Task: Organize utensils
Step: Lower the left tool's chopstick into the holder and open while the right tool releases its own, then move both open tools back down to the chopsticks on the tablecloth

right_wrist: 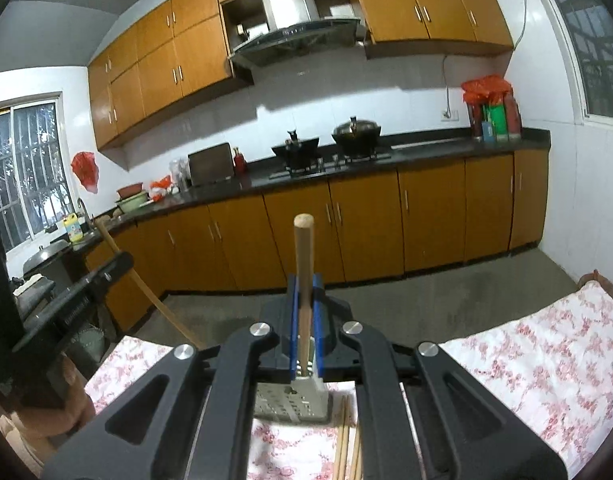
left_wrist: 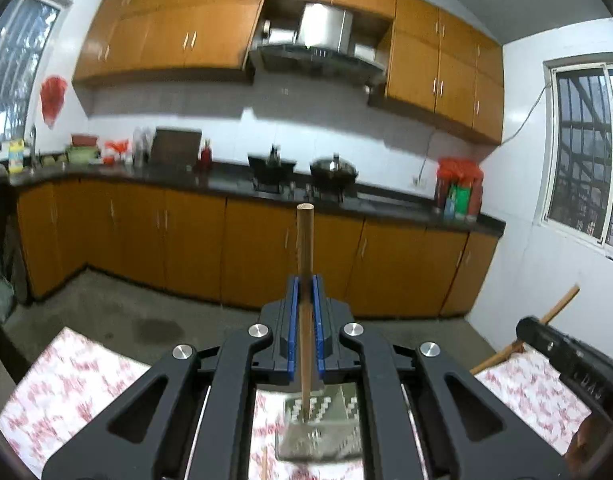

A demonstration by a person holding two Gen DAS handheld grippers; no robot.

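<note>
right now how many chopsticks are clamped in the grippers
2: one chopstick upright in the left gripper, another chopstick in the right gripper. More lie on the table below.

1. Ahead of both claws we see bare grey floor (right_wrist: 446,292), open as far as the lower cabinets (left_wrist: 194,240).
2. To the right of the left claw (left_wrist: 305,292), the right claw's (right_wrist: 305,292) body and its angled wooden stick (left_wrist: 558,308) block the way.
3. Below us, the floral-covered table (right_wrist: 546,352) carries a perforated utensil holder (right_wrist: 294,404) and loose chopsticks (right_wrist: 346,436).
4. The worktop's woks (right_wrist: 356,132) stand well apart.
</note>
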